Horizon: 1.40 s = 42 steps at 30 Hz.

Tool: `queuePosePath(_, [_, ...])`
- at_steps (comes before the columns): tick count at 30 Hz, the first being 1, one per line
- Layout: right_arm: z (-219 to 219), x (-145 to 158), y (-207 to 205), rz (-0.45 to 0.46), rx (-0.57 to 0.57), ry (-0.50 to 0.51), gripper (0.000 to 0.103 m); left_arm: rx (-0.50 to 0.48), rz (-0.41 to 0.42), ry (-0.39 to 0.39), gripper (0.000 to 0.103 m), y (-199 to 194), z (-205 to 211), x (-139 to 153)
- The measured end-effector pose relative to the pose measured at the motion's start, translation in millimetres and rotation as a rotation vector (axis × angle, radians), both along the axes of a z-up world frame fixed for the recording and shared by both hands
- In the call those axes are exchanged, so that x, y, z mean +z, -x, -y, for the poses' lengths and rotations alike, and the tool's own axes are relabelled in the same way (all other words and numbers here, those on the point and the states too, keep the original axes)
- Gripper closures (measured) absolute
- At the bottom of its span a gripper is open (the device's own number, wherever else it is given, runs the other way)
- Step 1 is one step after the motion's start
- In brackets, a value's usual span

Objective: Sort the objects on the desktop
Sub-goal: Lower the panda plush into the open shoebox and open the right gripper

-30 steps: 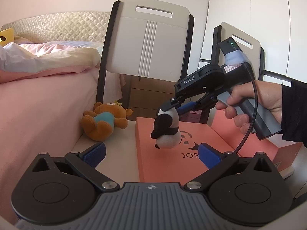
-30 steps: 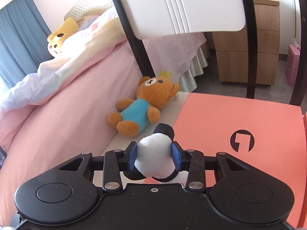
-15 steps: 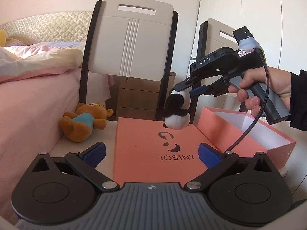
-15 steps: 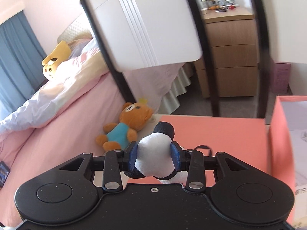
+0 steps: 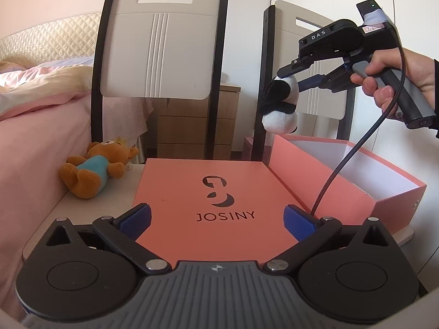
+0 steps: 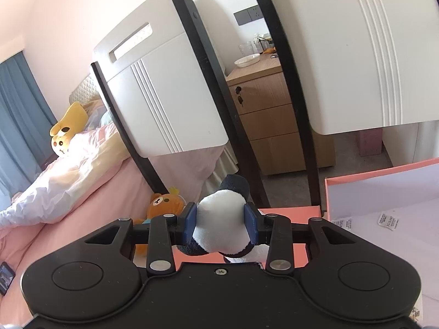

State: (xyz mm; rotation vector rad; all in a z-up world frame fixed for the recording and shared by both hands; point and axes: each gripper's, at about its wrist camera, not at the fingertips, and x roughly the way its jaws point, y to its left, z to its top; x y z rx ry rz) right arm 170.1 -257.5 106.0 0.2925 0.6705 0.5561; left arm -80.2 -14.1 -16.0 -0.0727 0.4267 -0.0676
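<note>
My right gripper (image 6: 221,223) is shut on a black-and-white panda plush (image 6: 222,226) and holds it in the air; in the left wrist view the right gripper (image 5: 285,78) has the panda (image 5: 279,109) above the near-left corner of the open orange box (image 5: 356,192). The box lid (image 5: 208,200), marked JOSINY, lies flat beside the box. A brown bear plush in a blue shirt (image 5: 96,168) lies on the table left of the lid. My left gripper (image 5: 216,220) is open and empty above the lid's near edge.
Two white chairs (image 5: 162,49) stand behind the table. A pink bed (image 5: 33,126) runs along the left, with a yellow plush (image 6: 65,134) on it. A wooden drawer unit (image 6: 274,120) stands behind the chairs. Small packets (image 6: 389,219) lie in the open box.
My right gripper has lifted the panda off the lid and carried it up and to the right, toward the open box. The left gripper stayed open and shifted its view rightward.
</note>
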Motion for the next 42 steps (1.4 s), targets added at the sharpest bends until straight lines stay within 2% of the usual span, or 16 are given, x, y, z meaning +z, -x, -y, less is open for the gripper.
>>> queuePosePath(10, [67.6, 6.0, 1.2, 0.031, -0.087, -0.024, 0.065, 0.006, -0.016, 0.000, 0.000, -17.6, 33.9, -4.3])
queuePosePath(16, [107.1, -10.5, -8.1, 0.008, -0.143, -0.036, 0.065, 0.040, -0.039, 0.027, 0.000, -32.1, 48.6, -7.1])
queuePosePath(24, [151.0, -37.2, -23.4, -0.019, -0.200, -0.020, 0.064, 0.044, -0.065, 0.000, 0.000, -51.7, 73.3, -14.9])
queuePosePath(27, [156.7, -54.3, -32.4, -0.022, -0.235, 0.045, 0.064, 0.048, -0.073, -0.015, 0.000, -58.4, 77.8, -17.3])
queuePosePath(31, [167.1, -78.8, -49.1, -0.073, -0.257, 0.065, 0.064, 0.045, -0.094, -0.005, 0.000, -65.9, 80.3, -19.9])
queuePosePath(37, [163.0, -111.6, -69.7, -0.182, -0.224, 0.146, 0.064, 0.012, -0.106, -0.007, 0.000, -67.7, 88.5, -23.1])
queuePosePath(42, [155.7, -130.8, -75.7, -0.223, -0.214, 0.195, 0.064, 0.006, -0.109, 0.004, 0.000, -69.0, 87.3, -24.0])
